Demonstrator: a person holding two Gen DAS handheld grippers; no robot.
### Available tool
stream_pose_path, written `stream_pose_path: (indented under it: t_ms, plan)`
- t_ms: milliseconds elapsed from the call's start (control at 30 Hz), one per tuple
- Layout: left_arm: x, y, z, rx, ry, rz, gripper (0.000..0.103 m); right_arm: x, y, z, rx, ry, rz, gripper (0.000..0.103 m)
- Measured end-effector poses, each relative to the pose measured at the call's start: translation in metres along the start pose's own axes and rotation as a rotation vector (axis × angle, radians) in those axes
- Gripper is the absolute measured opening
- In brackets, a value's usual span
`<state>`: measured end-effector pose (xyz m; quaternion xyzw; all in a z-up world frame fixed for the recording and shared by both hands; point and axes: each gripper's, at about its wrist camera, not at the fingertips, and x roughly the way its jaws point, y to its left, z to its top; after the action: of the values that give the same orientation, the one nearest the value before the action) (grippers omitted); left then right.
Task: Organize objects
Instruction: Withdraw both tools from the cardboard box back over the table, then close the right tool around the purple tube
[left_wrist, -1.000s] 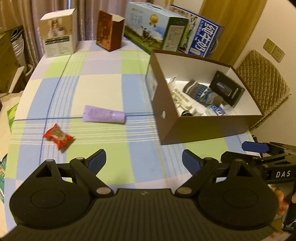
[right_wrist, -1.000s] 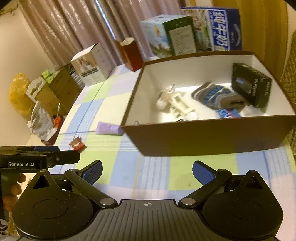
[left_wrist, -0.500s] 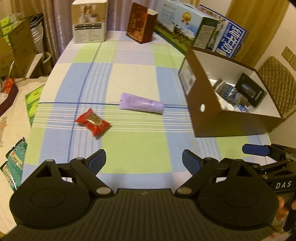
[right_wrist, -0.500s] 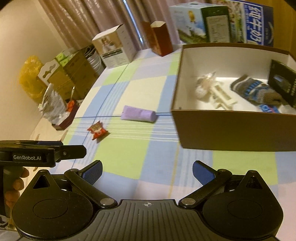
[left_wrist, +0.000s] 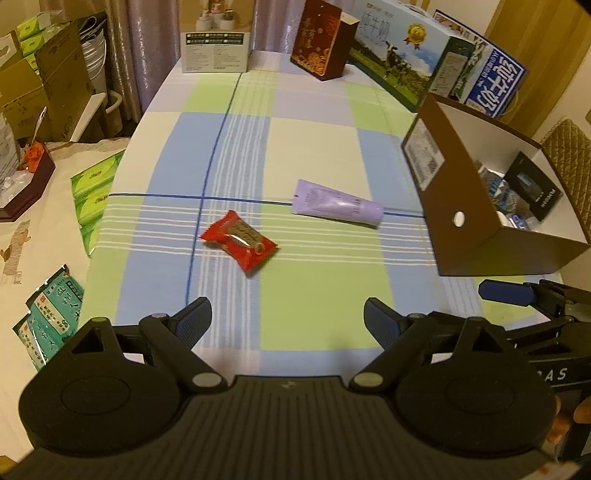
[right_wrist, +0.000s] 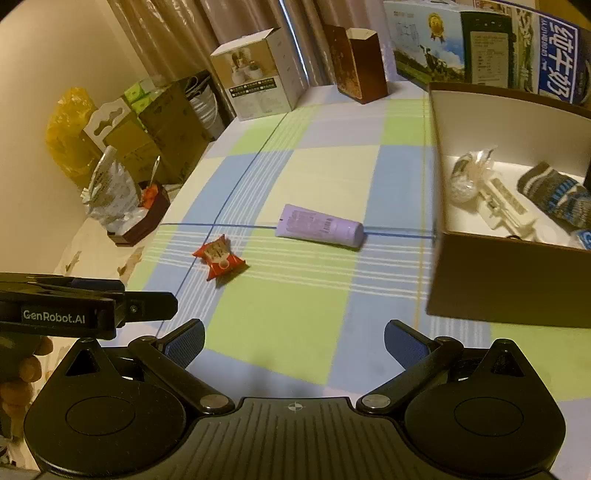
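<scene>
A: Jaw state?
B: Left gripper (left_wrist: 288, 315): spread wide, empty. Right gripper (right_wrist: 294, 338): same.
A: Item locations?
B: Red snack packet (left_wrist: 239, 246) and lilac tube (left_wrist: 337, 208) flat on checked tablecloth (left_wrist: 314, 147), apart. Brown box (right_wrist: 498, 280) right of tube, holding sock (right_wrist: 554, 197).

— What lies on the checked tablecloth (right_wrist: 325, 173)?
— A red snack packet (right_wrist: 218, 257) and, well apart to its right, a lilac tube (right_wrist: 320, 225) lying on its side, cap end toward the brown box (right_wrist: 498, 284).
— And inside the box?
— A striped sock (right_wrist: 554, 195), a crumpled clear bag (right_wrist: 467, 175) and a cream plastic piece (right_wrist: 506, 206) on the white floor.
— The grippers?
— The right gripper (right_wrist: 294, 341) hovers above the near edge of the table, jaws spread wide, nothing between them. The left gripper (right_wrist: 147, 306) enters at the left edge, seen side-on; I cannot tell how its jaws stand.
</scene>
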<state>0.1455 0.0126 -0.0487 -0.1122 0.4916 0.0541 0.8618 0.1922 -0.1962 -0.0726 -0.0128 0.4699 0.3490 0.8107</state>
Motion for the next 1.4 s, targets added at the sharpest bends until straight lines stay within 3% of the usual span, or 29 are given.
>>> stream_pose_path:
  t_ms: [600,933,1167,1400]
  plan:
    - [0.05,0.045,0.02,-0.049,0.047,0.061,0.087,0.064,0.012,0.024,-0.024,-0.001,-0.098,0.1]
    - [0.093,0.045,0.037,-0.133,0.044,0.072,0.087,0.094,0.007,0.045,-0.061,0.004,-0.118,0.076]
    - [0.125,0.041,0.05,-0.153,0.062,0.104,0.086,0.112,-0.001,0.058,-0.085,0.016,-0.121,0.074]
    - [0.129,0.053,0.048,-0.103,0.058,0.121,0.073,0.13,-0.001,0.066,-0.184,0.021,-0.123,0.074]
